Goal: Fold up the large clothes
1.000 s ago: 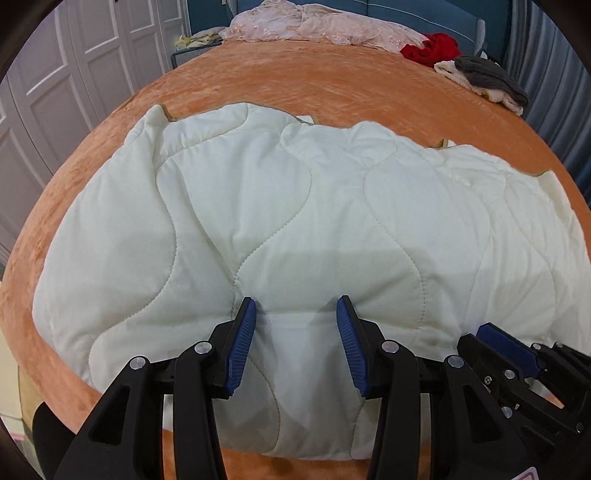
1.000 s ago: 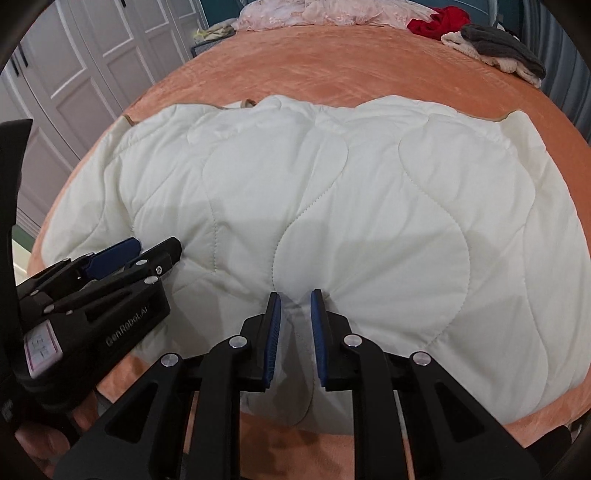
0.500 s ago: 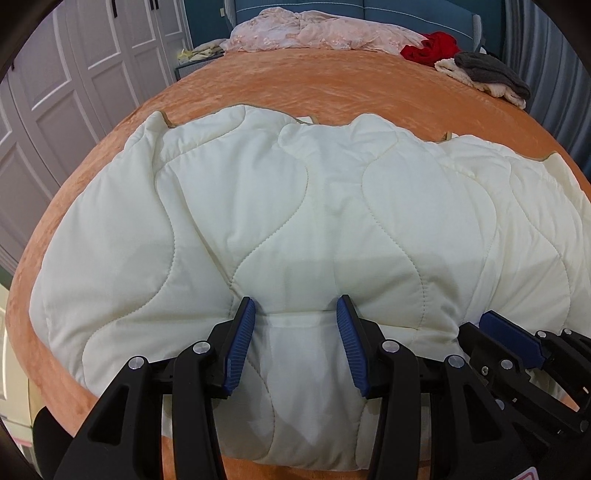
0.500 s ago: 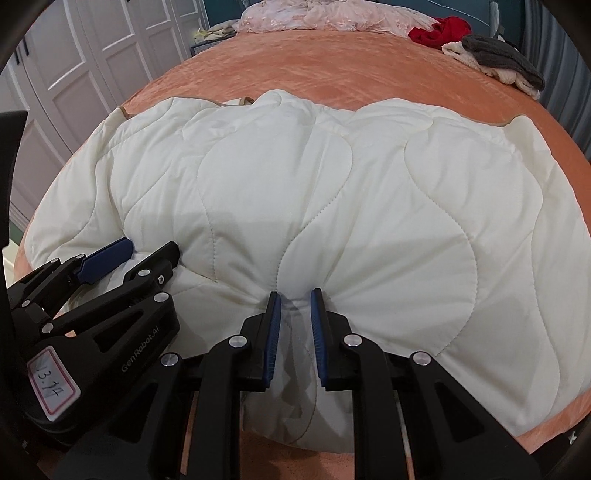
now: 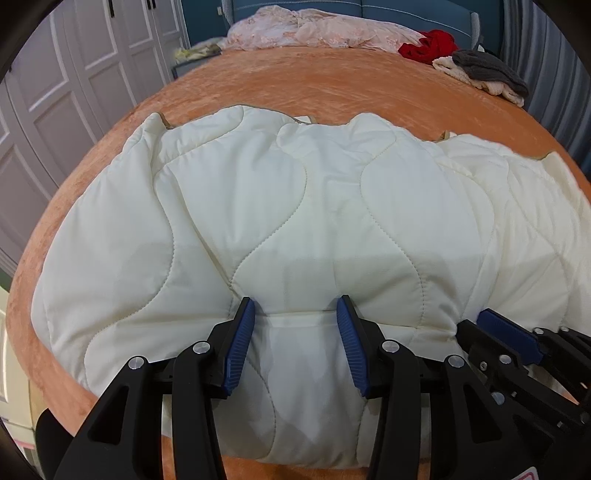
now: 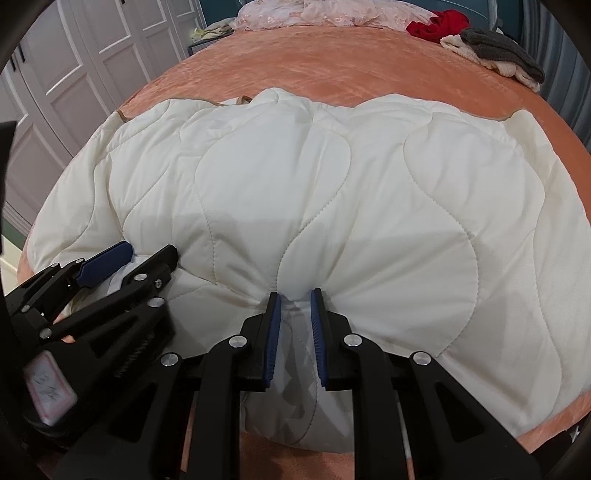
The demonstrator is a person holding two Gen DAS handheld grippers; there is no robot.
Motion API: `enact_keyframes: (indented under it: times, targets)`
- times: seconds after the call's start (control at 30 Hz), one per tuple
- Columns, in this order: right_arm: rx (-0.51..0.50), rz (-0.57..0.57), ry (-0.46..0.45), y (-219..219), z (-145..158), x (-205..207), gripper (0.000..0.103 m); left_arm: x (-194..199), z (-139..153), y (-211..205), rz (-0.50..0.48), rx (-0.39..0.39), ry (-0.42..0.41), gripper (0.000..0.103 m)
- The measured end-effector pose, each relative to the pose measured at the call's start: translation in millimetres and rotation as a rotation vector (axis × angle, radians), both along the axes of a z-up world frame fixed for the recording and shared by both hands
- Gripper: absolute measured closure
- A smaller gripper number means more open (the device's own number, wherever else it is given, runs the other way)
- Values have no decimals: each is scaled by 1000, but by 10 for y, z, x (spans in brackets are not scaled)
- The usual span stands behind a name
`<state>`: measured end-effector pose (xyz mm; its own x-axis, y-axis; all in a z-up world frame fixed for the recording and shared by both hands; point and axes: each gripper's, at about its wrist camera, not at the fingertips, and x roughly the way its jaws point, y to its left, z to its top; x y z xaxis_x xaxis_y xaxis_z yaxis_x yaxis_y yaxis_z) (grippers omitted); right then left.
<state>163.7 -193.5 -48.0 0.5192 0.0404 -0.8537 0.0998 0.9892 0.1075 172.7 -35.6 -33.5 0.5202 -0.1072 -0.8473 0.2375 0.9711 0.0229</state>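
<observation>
Quilted cream jacket (image 5: 295, 221) lies spread across the orange bed (image 5: 332, 85), its long axis running left to right, its near hem directly ahead of both tools and its far edge toward the headboard. Left tool (image 5: 295, 325) stands wide, fingers either side of the hem with fabric between them but not pinched. Right tool (image 6: 295, 314) is narrowed onto a gathered bunch of the hem, gripping it. Both tools sit side by side at the near edge, equally close to the garment. Judgement: the coming move carries the near hem away over the body toward the far edge. Pink bedding (image 5: 321, 29), red garment (image 5: 428, 44) and grey knit (image 5: 487, 70) lie well apart at the head, not obstructing.
</observation>
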Motion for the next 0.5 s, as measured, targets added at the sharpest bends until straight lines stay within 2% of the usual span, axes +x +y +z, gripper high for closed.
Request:
enact_keyframes:
  times: [0.03,0.1,0.13,0.17,0.23,0.37,0.5]
  targets:
    - [8,-7,4,-9,63,-12,87,-2,48,46,-2,-26,12,58]
    - [38,-6,-11,4,244,-69,85,-37,231,283,24,-142,27,58]
    - [51,0,-22,17,304,-93,85,-74,320,460,62,-203,24,54]
    - [61,6,-28,35,358,-105,85,-111,388,656,104,-257,18,45]
    - [83,23,-29,85,437,-93,85,-151,438,961,192,-309,18,37]
    - [160,36,-17,170,471,17,85,-115,261,1683,391,-479,121,37]
    - [185,55,34,330,362,160,85,-52,72,2033,502,-576,159,37]
